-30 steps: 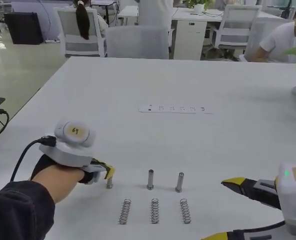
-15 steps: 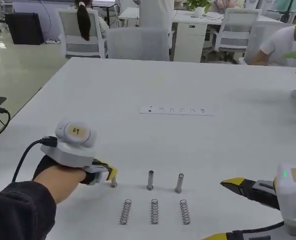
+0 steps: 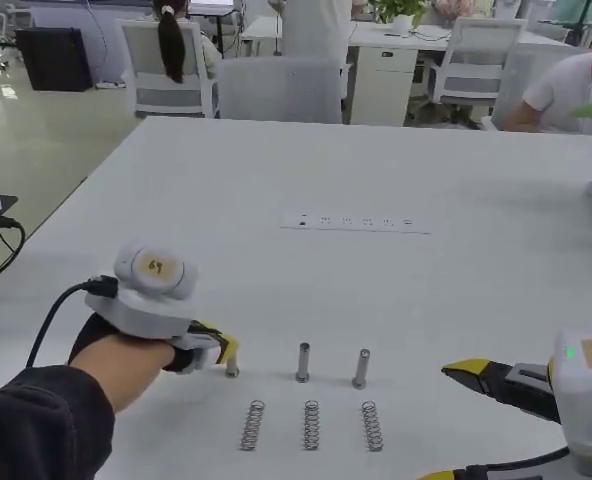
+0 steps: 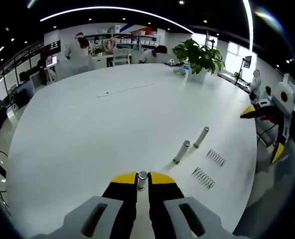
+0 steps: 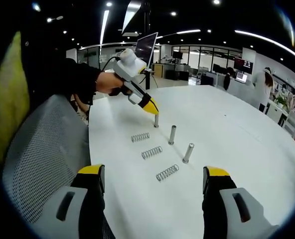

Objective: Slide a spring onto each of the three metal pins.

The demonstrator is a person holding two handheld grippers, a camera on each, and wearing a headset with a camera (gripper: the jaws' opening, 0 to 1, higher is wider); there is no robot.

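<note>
Three metal pins stand in a row on the white table [image 3: 376,290]. My left gripper [image 3: 226,352] is shut on the left pin [image 3: 232,368], whose top shows between the yellow tips [image 4: 142,179]. The middle pin [image 3: 303,362] and the right pin [image 3: 362,368] stand free. Three springs lie in front of them: left [image 3: 252,424], middle [image 3: 311,424], right [image 3: 372,425]. My right gripper [image 3: 438,422] hangs open to the right of the springs, holding nothing [image 5: 155,174]. From that side the right spring [image 5: 167,172] lies nearest its jaws.
A flush socket strip [image 3: 354,222] sits in the middle of the table. Chairs [image 3: 276,88] and seated people are beyond the far edge. A potted plant [image 4: 200,57] stands at the table's right side. A grey mesh chair [image 5: 43,149] is close by the near edge.
My left gripper has shifted slightly to the right with the left pin in its jaws. The right gripper, the other pins and the springs have stayed put.
</note>
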